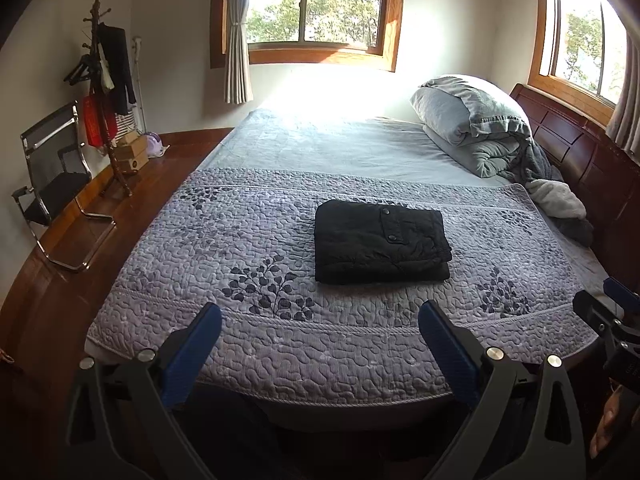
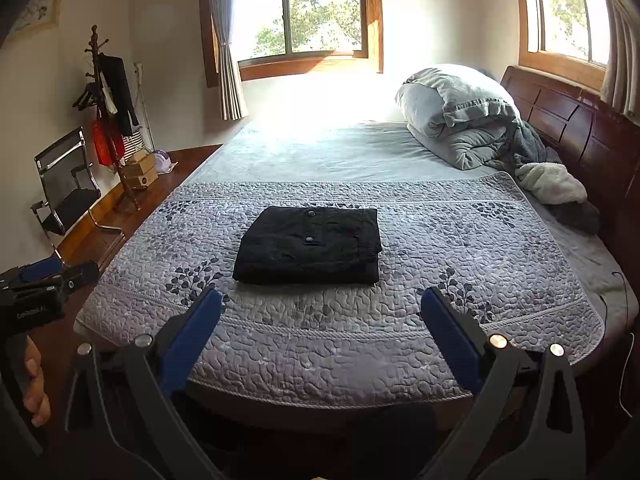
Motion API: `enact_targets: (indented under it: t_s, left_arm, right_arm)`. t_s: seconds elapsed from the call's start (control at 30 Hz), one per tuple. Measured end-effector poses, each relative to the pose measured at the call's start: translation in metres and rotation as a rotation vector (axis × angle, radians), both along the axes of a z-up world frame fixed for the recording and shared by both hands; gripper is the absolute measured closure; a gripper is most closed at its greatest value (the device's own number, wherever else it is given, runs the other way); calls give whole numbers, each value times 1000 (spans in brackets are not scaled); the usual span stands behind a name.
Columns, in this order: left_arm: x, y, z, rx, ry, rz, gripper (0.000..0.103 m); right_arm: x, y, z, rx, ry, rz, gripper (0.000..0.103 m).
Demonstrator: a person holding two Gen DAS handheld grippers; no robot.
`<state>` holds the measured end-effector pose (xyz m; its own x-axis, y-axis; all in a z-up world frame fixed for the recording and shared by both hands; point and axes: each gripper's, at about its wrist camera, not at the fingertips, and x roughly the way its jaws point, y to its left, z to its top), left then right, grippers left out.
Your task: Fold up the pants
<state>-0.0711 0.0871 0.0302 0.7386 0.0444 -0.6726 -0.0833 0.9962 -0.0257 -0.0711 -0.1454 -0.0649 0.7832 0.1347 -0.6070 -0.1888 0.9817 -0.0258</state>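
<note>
one folded black pants (image 1: 381, 241) on quilt (image 1: 248, 344), two open-jawed tools

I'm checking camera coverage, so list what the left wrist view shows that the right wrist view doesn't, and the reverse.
Only the left wrist view shows the right gripper at its right edge. Only the right wrist view shows the left gripper at its left edge, a framed picture on the wall and a dark cable. Both share the folded black pants on the quilt, the pillow, chair and coat rack.
</note>
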Motion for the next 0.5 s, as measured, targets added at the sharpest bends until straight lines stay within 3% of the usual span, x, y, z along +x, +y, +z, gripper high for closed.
enact_targets:
  t_s: [0.1,0.5]
  left_arm:
    - [0,-2,0,37,-10,17,4]
    - [-1,-6,5,24,-49,-20,4]
  right_arm:
    - [1,-1,-3,-8,7,-6,3]
    - [3,-7,-4,1,1,-25,3]
